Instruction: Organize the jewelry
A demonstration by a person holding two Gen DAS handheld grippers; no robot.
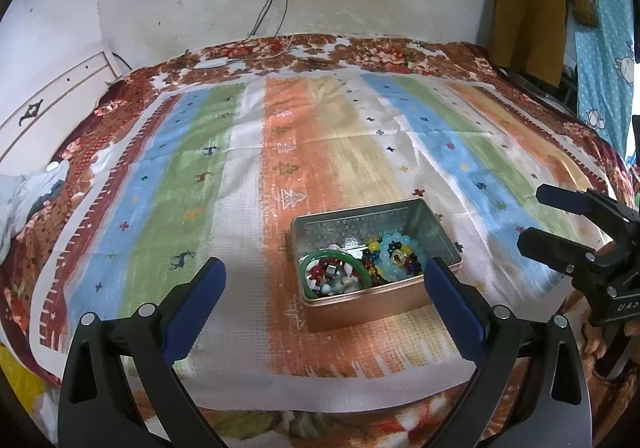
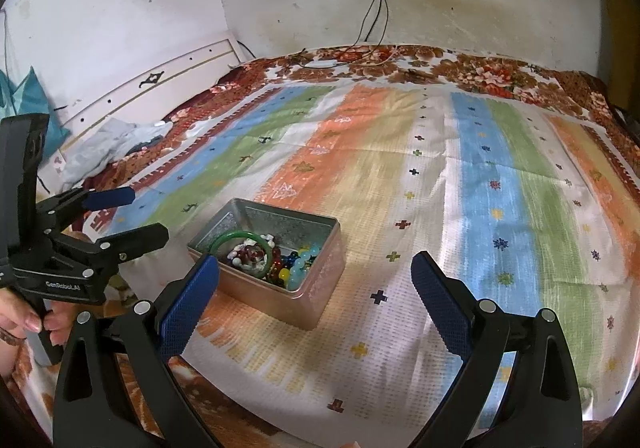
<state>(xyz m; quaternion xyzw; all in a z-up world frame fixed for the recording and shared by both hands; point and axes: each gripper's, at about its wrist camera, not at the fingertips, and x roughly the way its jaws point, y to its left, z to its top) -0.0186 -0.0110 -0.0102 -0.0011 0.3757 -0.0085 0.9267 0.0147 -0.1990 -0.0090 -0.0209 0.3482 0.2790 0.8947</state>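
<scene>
An open metal tin (image 1: 434,226) (image 2: 320,264) sits on a striped cloth on the bed. It holds a green bangle (image 1: 320,258) (image 2: 230,237), a pale blue bead bracelet (image 1: 390,254) (image 2: 302,266) and several coloured beads. My left gripper (image 1: 324,270) is open and empty, just in front of the tin; it also shows at the left of the right wrist view (image 2: 132,214). My right gripper (image 2: 316,272) is open and empty, to the right of the tin; it shows at the right edge of the left wrist view (image 1: 534,218).
The striped cloth (image 1: 360,152) (image 2: 440,188) covers a floral bedspread (image 1: 360,48) (image 2: 480,72). A white headboard (image 2: 160,80) and crumpled clothes (image 2: 116,144) lie at the left. Cables (image 1: 276,0) hang from a wall socket. Clothes (image 1: 532,0) hang at the right.
</scene>
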